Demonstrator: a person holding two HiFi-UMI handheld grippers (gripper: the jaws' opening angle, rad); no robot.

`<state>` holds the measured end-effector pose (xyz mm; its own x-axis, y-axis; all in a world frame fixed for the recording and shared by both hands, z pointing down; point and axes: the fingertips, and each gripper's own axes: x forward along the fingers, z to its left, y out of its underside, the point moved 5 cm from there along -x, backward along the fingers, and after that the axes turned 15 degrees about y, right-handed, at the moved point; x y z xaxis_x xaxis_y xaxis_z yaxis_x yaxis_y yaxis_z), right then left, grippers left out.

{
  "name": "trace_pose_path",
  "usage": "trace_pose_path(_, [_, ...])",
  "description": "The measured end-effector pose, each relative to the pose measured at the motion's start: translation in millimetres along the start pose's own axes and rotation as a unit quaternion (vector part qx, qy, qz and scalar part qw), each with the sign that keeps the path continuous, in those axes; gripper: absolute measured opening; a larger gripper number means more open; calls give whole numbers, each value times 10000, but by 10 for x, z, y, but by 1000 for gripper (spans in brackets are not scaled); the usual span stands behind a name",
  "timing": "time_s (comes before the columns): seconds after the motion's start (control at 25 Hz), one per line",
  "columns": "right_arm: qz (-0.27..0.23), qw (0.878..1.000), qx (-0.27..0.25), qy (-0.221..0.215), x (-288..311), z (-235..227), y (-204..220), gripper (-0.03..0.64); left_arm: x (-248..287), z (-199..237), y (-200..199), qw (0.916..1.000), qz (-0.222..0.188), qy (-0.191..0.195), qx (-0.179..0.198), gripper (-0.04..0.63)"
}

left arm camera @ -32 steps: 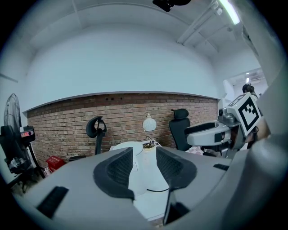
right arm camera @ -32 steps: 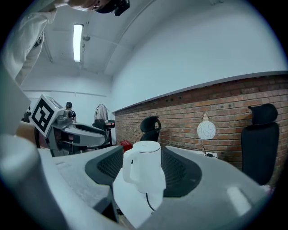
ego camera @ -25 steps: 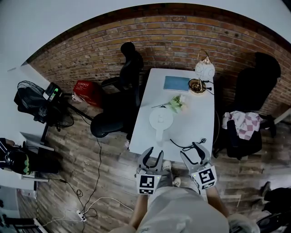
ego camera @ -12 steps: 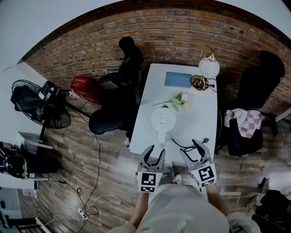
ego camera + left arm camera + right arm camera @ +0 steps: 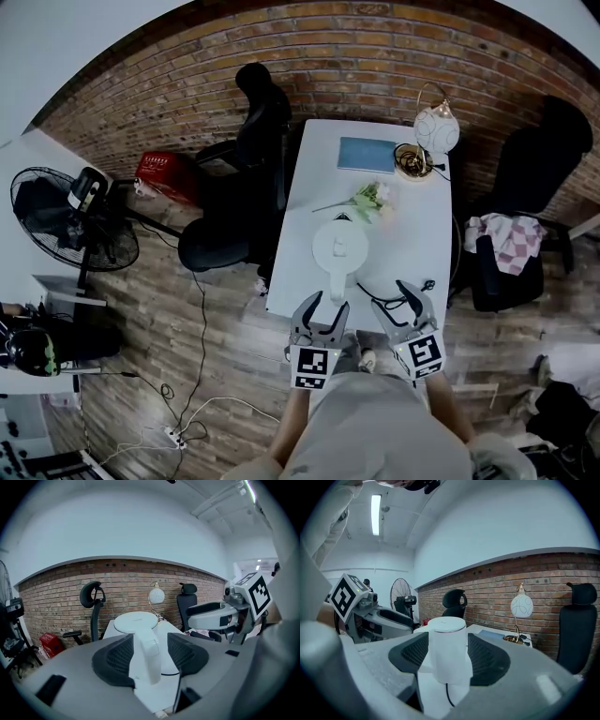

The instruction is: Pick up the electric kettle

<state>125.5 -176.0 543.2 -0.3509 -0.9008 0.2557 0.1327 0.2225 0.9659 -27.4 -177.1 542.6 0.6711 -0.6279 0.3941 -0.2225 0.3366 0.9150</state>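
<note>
The round white electric kettle point(image 5: 338, 251) stands on the white table point(image 5: 412, 234). Its handle is just ahead of the left gripper point(image 5: 326, 306), whose jaws have just been opening wide with nothing gripped between them. The right gripper point(image 5: 398, 305) has its jaws apart and empty.

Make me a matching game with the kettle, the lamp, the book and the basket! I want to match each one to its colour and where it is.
Things:
1. kettle
2. lamp
3. book
4. basket

Colour and place:
A. red, down on the floor
B. blue, lying flat at the far end of the table
C. round white globe, at the table's far right corner
D. white, in the middle of the table, handle pointing at the person

Pairs: 1-D, 2-C, 3-B, 4-A
</note>
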Motion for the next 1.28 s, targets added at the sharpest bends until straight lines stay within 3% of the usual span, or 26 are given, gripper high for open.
trace_pose_path(0.64, [241, 9997, 5, -45, 231, 1, 119, 262, 311, 117, 208, 9990, 430, 115, -13, 242])
trace_pose_path(0.96, [439, 9987, -142, -211, 426, 27, 205, 262, 484, 190, 326, 9978, 621, 119, -202, 242])
trace_pose_path(1.28, [471, 9976, -217, -457, 639, 63, 314, 266, 534, 221, 349, 9990, 306, 220, -256, 233])
